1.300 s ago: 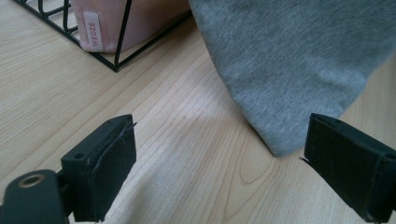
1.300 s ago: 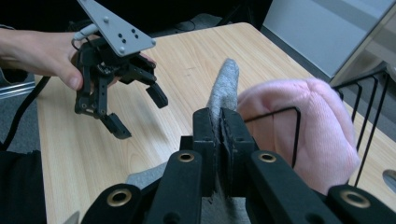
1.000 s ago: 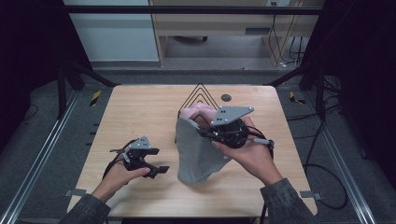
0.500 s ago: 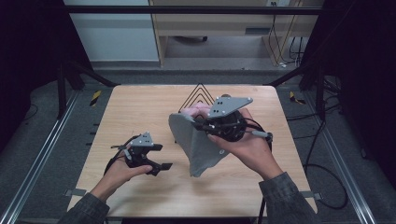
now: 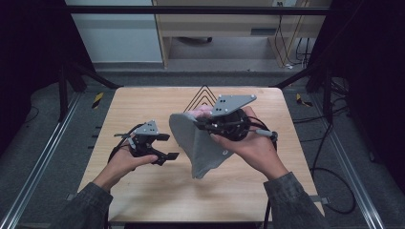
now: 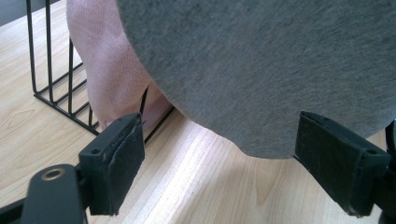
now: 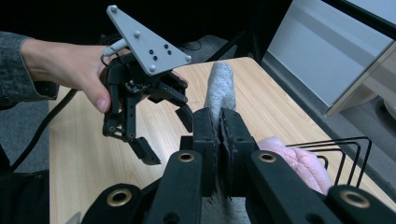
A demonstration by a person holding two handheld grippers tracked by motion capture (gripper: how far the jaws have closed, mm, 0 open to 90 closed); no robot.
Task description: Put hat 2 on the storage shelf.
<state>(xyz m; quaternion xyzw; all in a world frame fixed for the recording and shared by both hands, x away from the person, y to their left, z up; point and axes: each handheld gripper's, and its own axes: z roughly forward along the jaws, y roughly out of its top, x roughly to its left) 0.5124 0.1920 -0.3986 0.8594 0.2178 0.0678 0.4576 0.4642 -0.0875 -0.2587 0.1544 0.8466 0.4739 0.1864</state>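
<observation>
A pale wooden table (image 5: 143,195) stands on a grey floor, with dark frame rails at both sides and a light cabinet behind it. In the high view a grey cloth (image 5: 198,145) hangs in a soft, cone-like fold above the middle of the table, plain and without any readable label. The right gripper (image 5: 203,125) pinches its upper edge, the right hand (image 5: 250,145) wrapped round the body with the forearm coming in from the lower right. Behind the cloth a pink cloth (image 5: 200,113) lies in a black wire rack (image 5: 204,95). The left gripper (image 5: 166,146) is just beside the grey cloth's left side, apart from it and pointing towards it; its jaws stand wide with nothing between them, having just closed a little. In the left gripper view the two black pads (image 6: 116,168) stand far apart over the wood, the grey cloth (image 6: 261,70) hanging beyond them and the pink cloth (image 6: 116,79) draped against the rack wires (image 6: 51,88). In the right gripper view the jaws are pressed tight on a fold of the grey cloth (image 7: 219,91), with the left gripper (image 7: 166,135) spread wide across the table.
</observation>
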